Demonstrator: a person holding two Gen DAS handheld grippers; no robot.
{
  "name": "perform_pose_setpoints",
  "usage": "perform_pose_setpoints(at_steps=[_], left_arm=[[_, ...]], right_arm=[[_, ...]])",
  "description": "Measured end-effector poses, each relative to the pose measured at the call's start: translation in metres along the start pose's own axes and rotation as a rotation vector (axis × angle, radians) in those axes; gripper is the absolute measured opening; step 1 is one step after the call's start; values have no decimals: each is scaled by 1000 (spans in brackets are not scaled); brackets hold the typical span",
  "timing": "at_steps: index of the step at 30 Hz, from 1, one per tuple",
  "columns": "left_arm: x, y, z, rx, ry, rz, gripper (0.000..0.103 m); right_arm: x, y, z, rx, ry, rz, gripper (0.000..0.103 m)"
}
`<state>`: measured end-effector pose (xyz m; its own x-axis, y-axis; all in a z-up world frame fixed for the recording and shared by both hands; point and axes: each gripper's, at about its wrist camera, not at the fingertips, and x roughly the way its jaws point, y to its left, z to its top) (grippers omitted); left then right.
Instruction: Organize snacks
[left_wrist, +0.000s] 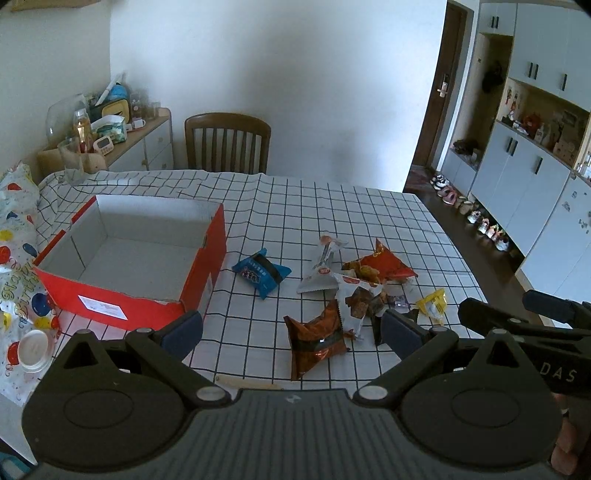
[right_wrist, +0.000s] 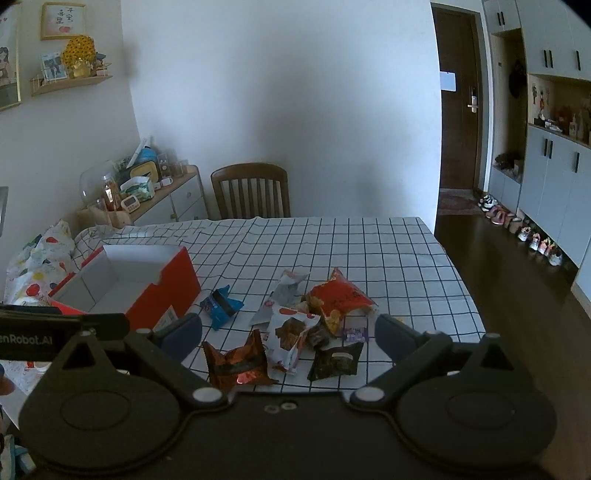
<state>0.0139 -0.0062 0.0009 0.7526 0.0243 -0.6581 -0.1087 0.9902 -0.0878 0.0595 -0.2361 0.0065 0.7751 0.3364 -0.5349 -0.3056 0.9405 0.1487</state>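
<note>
Red cardboard box (left_wrist: 147, 258), white inside and with nothing in it, sits on the left part of the table (left_wrist: 332, 206), which wears a white cloth with a black grid. Snacks lie loose to the right of the box, none inside it. Blue packet (left_wrist: 261, 272) is nearest the box, just beside its right wall. Grey-white wrapper (left_wrist: 322, 269) lies right of the blue one. Red-orange bag (left_wrist: 384, 264) sits further right, touching a white-and-red packet (left_wrist: 351, 295) printed with brown pieces. Dark brown-orange packet (left_wrist: 316, 338) is closest to the camera, at the front of the pile. Small yellow packet (left_wrist: 432, 304) lies at the right edge of the pile, slightly apart. In the right wrist view a dark packet (right_wrist: 336, 360) and a small purple wrapper (right_wrist: 355, 332) show at the front right of the heap. Left gripper (left_wrist: 291, 326) hovers over the near table edge, jaws spread wide, nothing between them. Right gripper (right_wrist: 288, 334) hangs likewise above the front of the pile, jaws apart, nothing held. Each gripper's body shows at the edge of the other's view. Wooden chair (left_wrist: 227, 142) stands at the far side of the table against the white wall. Balloon-print bag (left_wrist: 18, 258) lies left of the box. Sideboard (left_wrist: 147, 144) with clutter stands at far left; shoes (left_wrist: 476, 218) line the floor by the cabinets at right.
</note>
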Motion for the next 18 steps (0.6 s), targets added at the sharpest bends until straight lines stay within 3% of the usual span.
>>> perform_pose_setpoints(at_steps=[18], left_arm=[[10,5,9,-15,-12,-27,103]], right_arm=[[3,1,5,-16,-40,7,100]])
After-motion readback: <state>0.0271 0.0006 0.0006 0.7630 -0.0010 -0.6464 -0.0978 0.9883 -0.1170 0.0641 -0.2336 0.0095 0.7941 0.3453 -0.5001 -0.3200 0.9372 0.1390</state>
